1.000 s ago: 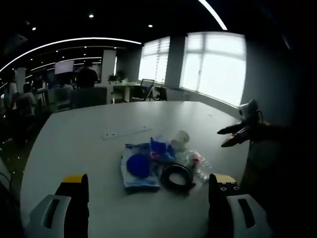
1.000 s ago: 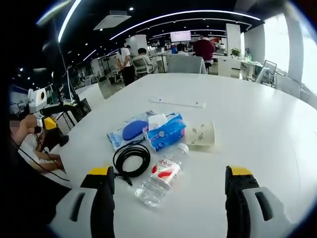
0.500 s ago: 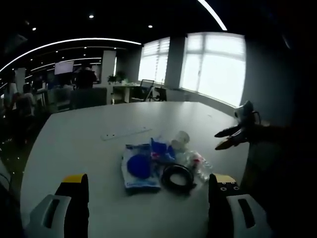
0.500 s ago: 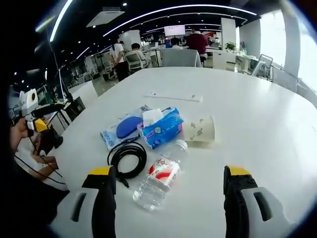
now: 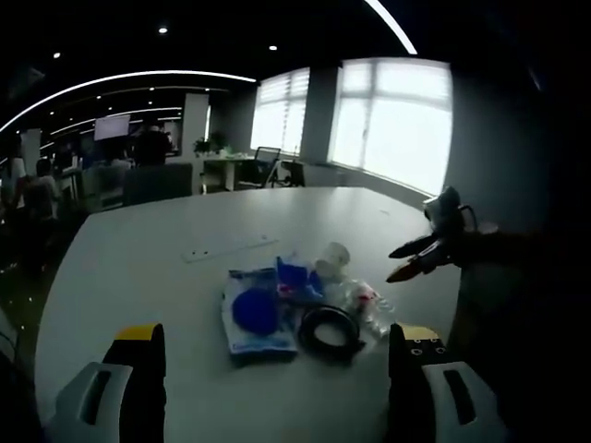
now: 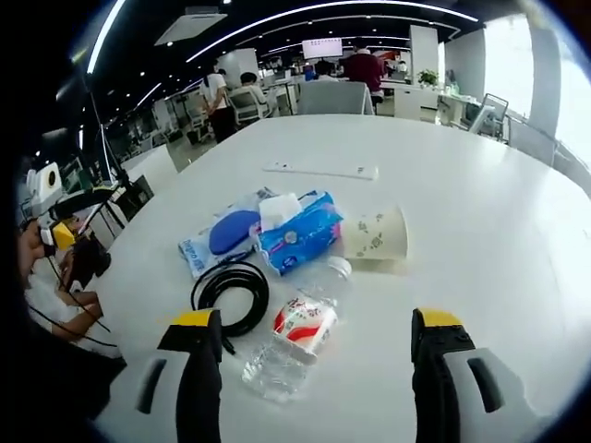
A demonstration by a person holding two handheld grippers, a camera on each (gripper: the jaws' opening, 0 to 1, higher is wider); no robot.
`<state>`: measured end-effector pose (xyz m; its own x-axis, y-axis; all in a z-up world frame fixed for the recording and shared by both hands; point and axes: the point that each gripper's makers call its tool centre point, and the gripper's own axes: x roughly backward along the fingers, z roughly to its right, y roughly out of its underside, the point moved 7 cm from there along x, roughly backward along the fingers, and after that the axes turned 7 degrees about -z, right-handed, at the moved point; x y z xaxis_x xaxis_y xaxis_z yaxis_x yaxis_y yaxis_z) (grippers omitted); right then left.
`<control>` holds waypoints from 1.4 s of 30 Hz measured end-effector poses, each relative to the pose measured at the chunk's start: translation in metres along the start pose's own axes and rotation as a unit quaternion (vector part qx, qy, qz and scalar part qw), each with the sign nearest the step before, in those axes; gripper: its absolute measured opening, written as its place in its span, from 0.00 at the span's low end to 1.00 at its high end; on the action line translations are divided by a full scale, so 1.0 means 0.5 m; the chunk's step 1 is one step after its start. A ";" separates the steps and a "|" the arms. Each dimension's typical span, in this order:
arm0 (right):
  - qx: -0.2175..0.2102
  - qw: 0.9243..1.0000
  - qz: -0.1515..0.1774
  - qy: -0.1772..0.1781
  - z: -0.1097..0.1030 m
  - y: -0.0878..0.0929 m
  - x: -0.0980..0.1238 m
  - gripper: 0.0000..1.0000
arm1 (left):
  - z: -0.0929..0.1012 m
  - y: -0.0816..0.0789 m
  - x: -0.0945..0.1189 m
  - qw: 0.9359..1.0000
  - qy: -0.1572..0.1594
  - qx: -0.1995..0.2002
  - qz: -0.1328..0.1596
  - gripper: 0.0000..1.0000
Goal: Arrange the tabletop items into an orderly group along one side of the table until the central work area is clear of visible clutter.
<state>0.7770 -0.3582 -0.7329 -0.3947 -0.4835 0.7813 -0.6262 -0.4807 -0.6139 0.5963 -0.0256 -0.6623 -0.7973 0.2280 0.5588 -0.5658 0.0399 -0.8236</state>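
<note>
A small pile lies mid-table in the right gripper view: a clear water bottle (image 6: 294, 334) on its side with a red label, a coiled black cable (image 6: 230, 291), a blue tissue pack (image 6: 297, 233), a flat packet with a blue oval (image 6: 218, 236), and a paper cup (image 6: 376, 235) on its side. My right gripper (image 6: 312, 355) is open just short of the bottle. The same pile sits ahead of my open left gripper (image 5: 274, 355): cable (image 5: 328, 328), packet (image 5: 257, 314), tissue pack (image 5: 297, 278), bottle (image 5: 365, 303), cup (image 5: 333, 259). The right gripper (image 5: 420, 258) also enters the left gripper view from the right.
A long white strip (image 6: 320, 171) lies farther back on the white table (image 6: 480, 231); it is the white strip (image 5: 228, 247) in the left gripper view too. Office desks, chairs and several people fill the background. A person's hand holds the left gripper (image 6: 65, 208) at the left of the right gripper view.
The right gripper has moved closer to the pile, so the bottle and cable sit nearer its jaws. In the left gripper view the right gripper has drifted left toward the pile. Nothing on the table moved.
</note>
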 end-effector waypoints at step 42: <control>-0.041 0.991 -0.106 0.077 -0.051 0.039 -0.158 0.56 | -0.006 0.014 -0.012 1.000 0.017 0.007 -0.002 0.98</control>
<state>0.7788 -0.3106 -0.8034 -0.3427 -0.2581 0.9033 -0.7553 -0.4961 -0.4282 0.5977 -0.0240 -0.6714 -0.7884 0.2599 0.5576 -0.5715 0.0262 -0.8202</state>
